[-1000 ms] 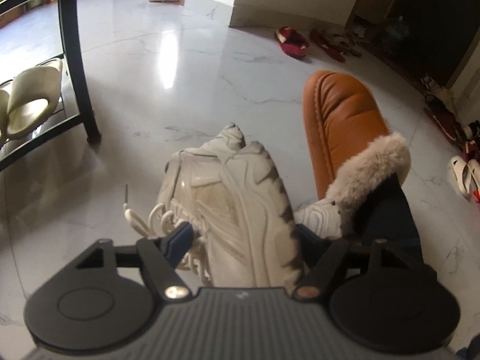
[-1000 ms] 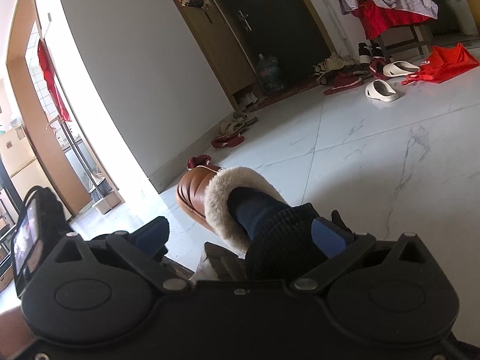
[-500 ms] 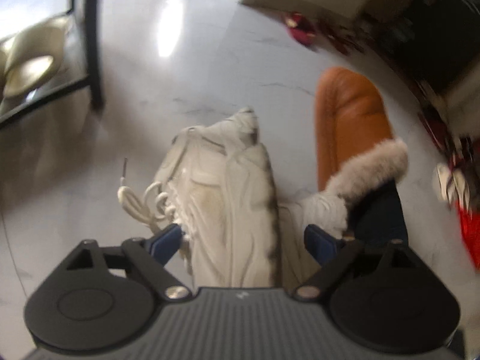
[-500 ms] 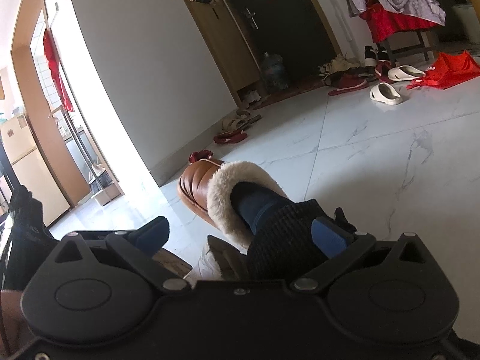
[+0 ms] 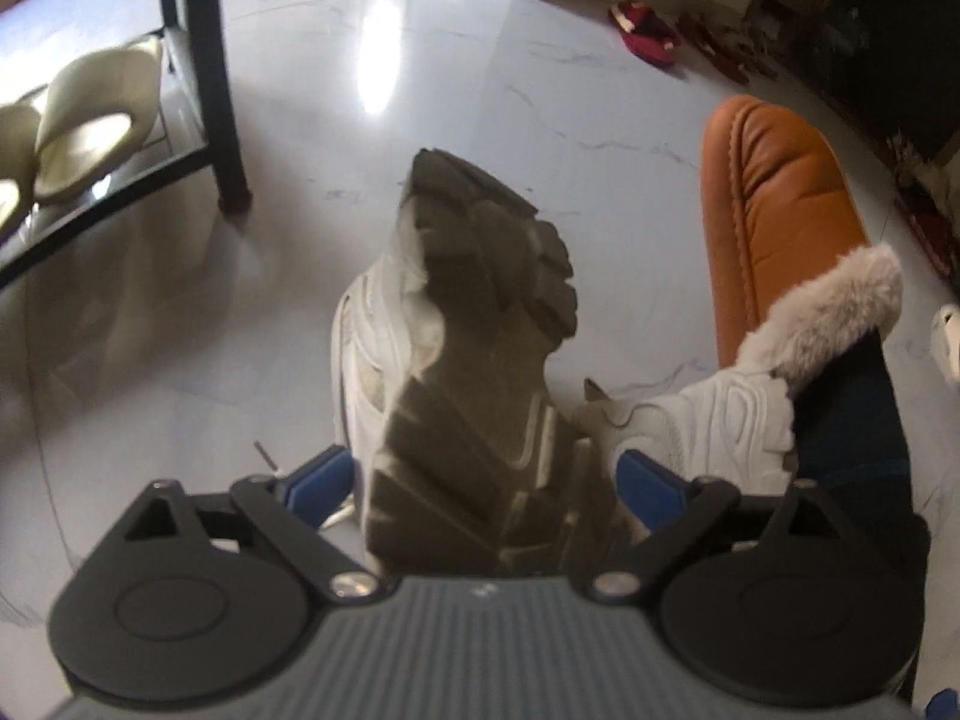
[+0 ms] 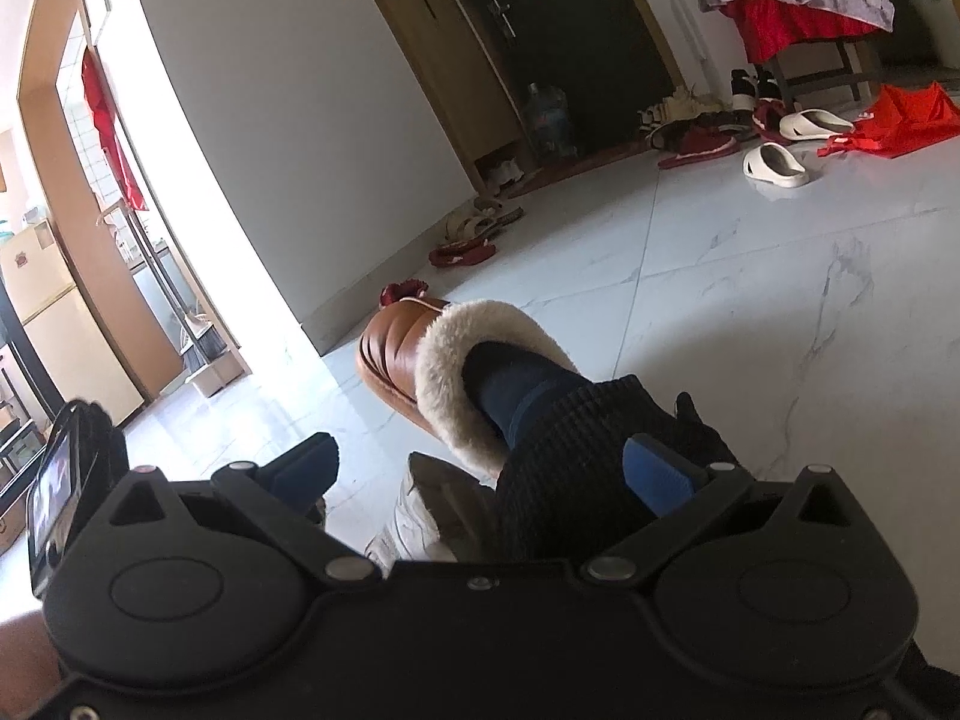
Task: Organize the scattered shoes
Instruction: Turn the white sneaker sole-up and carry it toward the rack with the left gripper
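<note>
At the left gripper [image 5: 480,480]: opens at this moment, blue pads [image 5: 318,474] standing off either flank of the white sneaker [image 5: 474,360], no longer pinching it as a second ago. Grips nothing now, though still brackets the heel end.

Between the jaws: shows a grey lugged sole to the camera where a second ago showed laces and upper. Seems to have rolled over on release and to lie tipped on the marble floor [image 5: 480,90], toe pointing away.

Just right of it: a second white sneaker [image 5: 708,420], apparently the mate, pressed against a person's foot in a brown fur-lined slipper [image 5: 774,198].

Further left: a black shoe rack [image 5: 204,60] with cream slippers [image 5: 96,120] on its low shelf, well apart from both sneakers.

At the right gripper [image 6: 486,468]: stands wide open and empty, in the same place as before, with only the person's dark trouser leg beyond the pads and the mate's edge low in that view.

For the task, judging from this: puts the pair side by side on the floor, yet leaves one shoe wrong way up and neither on the rack. Probably calls for a fresh grip to right the tipped one. Leaves plenty scattered by the dark door [image 6: 570,30] besides.
</note>
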`<state>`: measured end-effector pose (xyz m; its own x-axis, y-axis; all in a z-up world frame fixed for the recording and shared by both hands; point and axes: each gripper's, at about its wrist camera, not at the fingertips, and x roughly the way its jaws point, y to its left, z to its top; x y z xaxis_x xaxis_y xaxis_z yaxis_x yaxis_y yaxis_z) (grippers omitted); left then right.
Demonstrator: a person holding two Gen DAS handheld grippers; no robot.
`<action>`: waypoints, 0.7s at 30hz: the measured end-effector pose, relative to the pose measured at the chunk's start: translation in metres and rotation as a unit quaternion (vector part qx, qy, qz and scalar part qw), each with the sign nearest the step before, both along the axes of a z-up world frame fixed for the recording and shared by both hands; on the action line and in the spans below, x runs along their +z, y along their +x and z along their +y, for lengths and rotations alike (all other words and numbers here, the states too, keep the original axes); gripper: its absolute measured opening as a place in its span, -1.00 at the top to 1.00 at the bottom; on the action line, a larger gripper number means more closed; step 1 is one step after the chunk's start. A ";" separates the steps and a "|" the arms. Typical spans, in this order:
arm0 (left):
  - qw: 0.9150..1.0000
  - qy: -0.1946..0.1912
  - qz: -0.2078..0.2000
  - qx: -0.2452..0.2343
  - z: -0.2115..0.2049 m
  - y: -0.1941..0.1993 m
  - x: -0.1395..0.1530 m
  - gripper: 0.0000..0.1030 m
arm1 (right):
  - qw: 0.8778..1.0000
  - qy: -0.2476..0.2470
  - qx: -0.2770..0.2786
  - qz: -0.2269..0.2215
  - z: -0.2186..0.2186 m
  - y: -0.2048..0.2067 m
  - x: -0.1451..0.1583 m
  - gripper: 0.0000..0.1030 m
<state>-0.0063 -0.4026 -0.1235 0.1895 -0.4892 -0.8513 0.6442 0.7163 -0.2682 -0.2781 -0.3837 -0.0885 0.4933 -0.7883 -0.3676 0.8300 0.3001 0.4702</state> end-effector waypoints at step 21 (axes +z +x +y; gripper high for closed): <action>1.000 0.011 -0.002 -0.027 0.029 0.000 -0.011 -0.72 | 1.000 0.006 0.012 0.019 0.001 0.008 -0.003 -1.00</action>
